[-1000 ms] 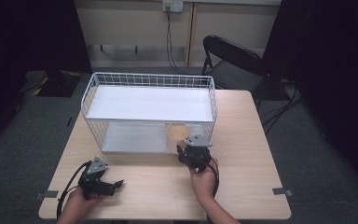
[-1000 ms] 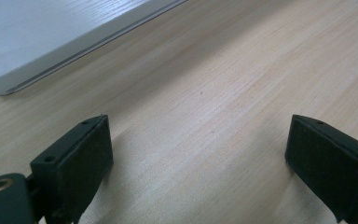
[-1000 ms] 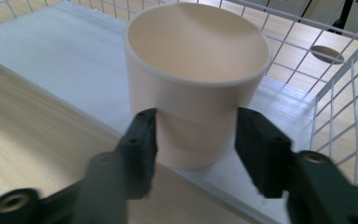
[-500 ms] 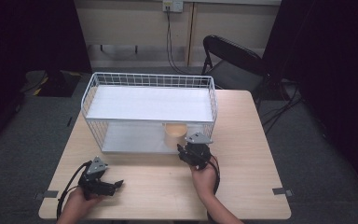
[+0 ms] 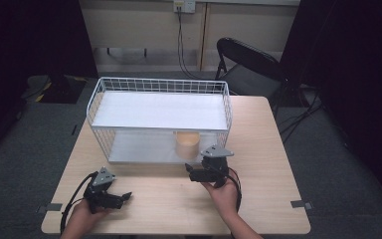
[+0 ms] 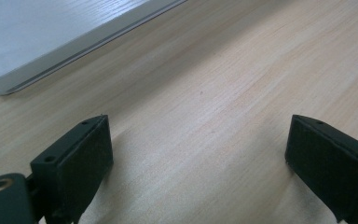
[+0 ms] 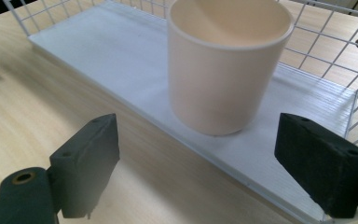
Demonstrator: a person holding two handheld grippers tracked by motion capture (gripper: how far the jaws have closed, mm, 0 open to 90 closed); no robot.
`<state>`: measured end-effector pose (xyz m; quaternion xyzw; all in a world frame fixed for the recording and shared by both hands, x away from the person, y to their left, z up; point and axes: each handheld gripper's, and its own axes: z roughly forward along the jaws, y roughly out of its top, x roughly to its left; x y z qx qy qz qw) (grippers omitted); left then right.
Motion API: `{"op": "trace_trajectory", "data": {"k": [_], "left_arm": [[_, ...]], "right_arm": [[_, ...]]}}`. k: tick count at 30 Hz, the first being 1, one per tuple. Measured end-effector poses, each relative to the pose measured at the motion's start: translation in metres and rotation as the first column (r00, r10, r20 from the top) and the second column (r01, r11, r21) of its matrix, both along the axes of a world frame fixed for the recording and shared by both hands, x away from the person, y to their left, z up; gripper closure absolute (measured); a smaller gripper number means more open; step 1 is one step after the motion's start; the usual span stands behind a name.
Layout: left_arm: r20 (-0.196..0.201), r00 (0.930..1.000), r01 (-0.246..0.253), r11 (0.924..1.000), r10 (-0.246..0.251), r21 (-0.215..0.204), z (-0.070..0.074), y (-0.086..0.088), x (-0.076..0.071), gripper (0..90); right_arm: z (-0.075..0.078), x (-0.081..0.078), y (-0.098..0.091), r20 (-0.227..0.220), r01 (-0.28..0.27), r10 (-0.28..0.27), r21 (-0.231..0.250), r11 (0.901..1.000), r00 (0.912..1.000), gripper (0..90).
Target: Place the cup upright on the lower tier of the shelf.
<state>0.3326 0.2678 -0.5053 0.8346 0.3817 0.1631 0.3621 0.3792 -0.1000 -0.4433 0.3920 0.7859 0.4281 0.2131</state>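
1. cup (image 7: 229,65) stands upright on the lower shelf (image 7: 121,56) of the wire rack (image 5: 159,87), free of our right claw (image 7: 196,154), whose jaws have just spread.
2. we draw that claw straight back, clear of the cup.
3. left claw (image 6: 198,154) rests spread on the worktop (image 5: 268,149).

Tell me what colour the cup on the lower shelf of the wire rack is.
The cup is plain cream-beige, with no pattern; the right gripper view shows it best.

Right gripper (image 5: 195,175), jaws just opened wide, holds nothing; left gripper (image 5: 122,197) likewise gapes.
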Motion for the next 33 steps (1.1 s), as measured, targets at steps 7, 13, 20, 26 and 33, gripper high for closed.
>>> {"op": "trace_trajectory", "data": {"k": [7, 13, 20, 26, 33], "left_arm": [[-0.001, 1.0, 0.0, 1.0, 0.0, -0.001, 0.0, 0.0, 0.0, 6.9], [0.0, 1.0, 0.0, 1.0, 0.0, 0.0, 0.0, 0.0, 0.0, 6.9], [0.0, 1.0, 0.0, 1.0, 0.0, 0.0, 0.0, 0.0, 0.0, 6.9], [-0.001, 1.0, 0.001, 1.0, -0.001, 0.0, 0.0, 0.0, 0.0, 6.9], [-0.001, 1.0, 0.001, 1.0, -0.001, 0.0, 0.0, 0.0, 0.0, 6.9]], "right_arm": [[0.002, -0.008, -0.008, -0.013, -0.048, 0.048, 0.005, 0.9988, 0.9988, 13.2], [0.004, -0.015, -0.02, -0.016, -0.092, 0.092, 0.001, 0.9958, 0.9956, 13.4], [0.002, -0.018, -0.035, -0.024, -0.109, 0.109, -0.005, 0.994, 0.9937, 13.7], [0.0, -0.021, -0.046, -0.023, -0.114, 0.114, -0.009, 0.9934, 0.9932, 13.8], [-0.004, -0.026, -0.054, -0.005, -0.132, 0.132, -0.029, 0.9909, 0.9913, 13.8]]}}
